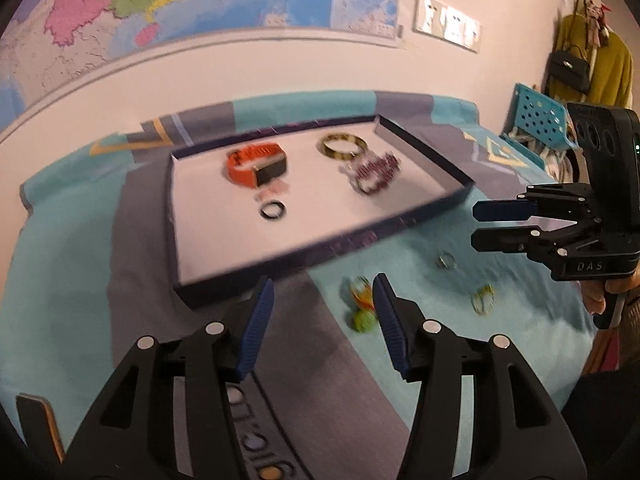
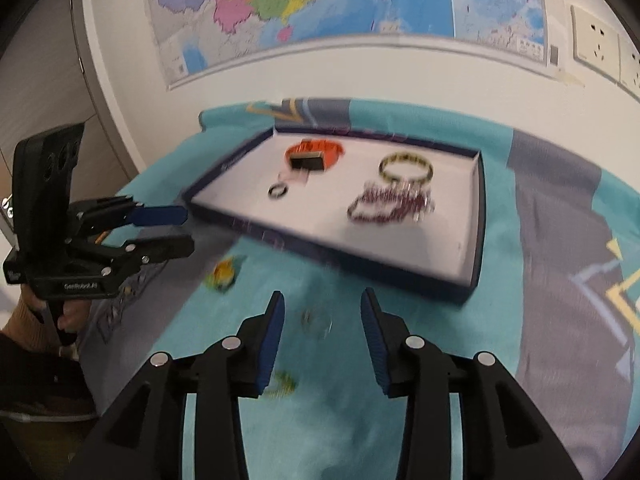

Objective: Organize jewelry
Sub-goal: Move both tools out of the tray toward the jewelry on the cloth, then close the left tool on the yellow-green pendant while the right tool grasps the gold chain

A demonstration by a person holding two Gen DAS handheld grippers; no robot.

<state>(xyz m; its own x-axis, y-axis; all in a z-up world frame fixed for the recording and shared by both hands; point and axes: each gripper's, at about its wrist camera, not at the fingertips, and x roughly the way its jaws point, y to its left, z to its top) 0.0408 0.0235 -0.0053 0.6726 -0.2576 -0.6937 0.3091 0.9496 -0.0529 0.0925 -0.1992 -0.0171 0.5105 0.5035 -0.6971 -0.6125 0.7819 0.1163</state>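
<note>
Both grippers hang empty with jaws parted over the teal cloth (image 1: pixel 64 320): left gripper (image 1: pixel 324 300), right gripper (image 2: pixel 322 316). Beyond them the tray (image 1: pixel 320 240) holds an orange band (image 1: pixel 256 164), bangle (image 1: pixel 343 145), dark ring (image 1: pixel 273 210) and beaded bracelet (image 1: pixel 374 174); three small rings lie just before the tray.

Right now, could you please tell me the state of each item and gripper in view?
Tray: open, on the cloth.
Orange band: in tray.
Gold bangle: in tray, flat.
Bead bracelet: in tray.
Black ring: in tray.
Orange-green piece: on cloth, outside tray.
Silver ring: on cloth.
Left gripper: open, empty.
Right gripper: open, empty.
</note>
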